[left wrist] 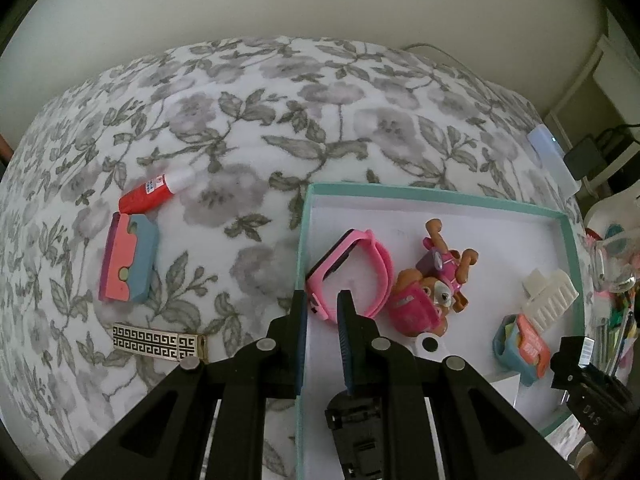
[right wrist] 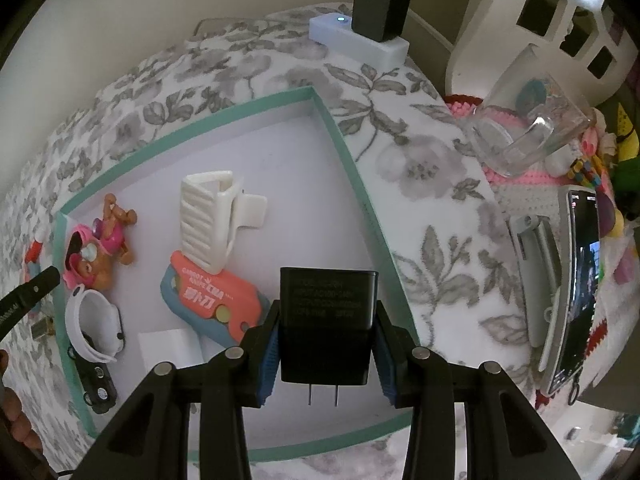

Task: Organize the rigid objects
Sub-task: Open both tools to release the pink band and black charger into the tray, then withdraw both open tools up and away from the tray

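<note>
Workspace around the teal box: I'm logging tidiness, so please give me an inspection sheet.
Surface: grey floral cloth.
Job's things: teal-rimmed white box holds pink strap watch, pink puppy figurine, white ribbed hair clip, coral and blue utility knife. Outside it: red glue bottle, pink and blue block, patterned metal bar.
Clutter: clear glass mug, phone beside the cloth.
Grippers: left gripper shut, empty, over box rim; right gripper clamps black plug adapter.
Cables: black leads on charger atop white power strip.
Surroundings: pale wall, white shelving.
</note>
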The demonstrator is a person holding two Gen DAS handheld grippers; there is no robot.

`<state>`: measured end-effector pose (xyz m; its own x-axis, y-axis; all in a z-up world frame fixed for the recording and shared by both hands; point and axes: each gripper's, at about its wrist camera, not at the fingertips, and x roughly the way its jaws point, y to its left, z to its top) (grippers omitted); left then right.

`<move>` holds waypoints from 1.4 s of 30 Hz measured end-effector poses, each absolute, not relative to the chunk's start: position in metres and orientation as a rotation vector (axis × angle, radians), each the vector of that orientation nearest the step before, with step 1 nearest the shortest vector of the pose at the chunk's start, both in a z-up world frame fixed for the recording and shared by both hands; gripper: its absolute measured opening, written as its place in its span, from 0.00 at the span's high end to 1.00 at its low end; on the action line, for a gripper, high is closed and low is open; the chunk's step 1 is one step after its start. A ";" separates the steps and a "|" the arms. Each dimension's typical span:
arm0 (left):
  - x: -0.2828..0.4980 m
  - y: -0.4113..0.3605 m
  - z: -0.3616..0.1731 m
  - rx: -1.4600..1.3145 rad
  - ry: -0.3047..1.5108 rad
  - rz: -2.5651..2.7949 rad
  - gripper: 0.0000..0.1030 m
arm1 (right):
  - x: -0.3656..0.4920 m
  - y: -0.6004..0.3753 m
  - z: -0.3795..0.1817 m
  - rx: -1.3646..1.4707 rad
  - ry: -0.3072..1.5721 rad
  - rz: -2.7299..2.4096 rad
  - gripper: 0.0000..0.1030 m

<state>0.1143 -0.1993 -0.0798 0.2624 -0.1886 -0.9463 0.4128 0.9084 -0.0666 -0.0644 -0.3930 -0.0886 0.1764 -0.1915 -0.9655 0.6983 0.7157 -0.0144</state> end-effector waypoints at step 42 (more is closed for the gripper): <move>0.113 -0.167 -0.034 0.213 1.217 -0.362 0.35 | -0.049 -0.359 -0.019 0.347 1.114 -0.641 0.44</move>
<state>0.1134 -0.1673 -0.0335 0.2993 -0.1574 -0.9411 0.3829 0.9232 -0.0326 -0.0487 -0.3593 -0.0186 0.2885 -0.3016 -0.9087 0.6340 0.7714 -0.0547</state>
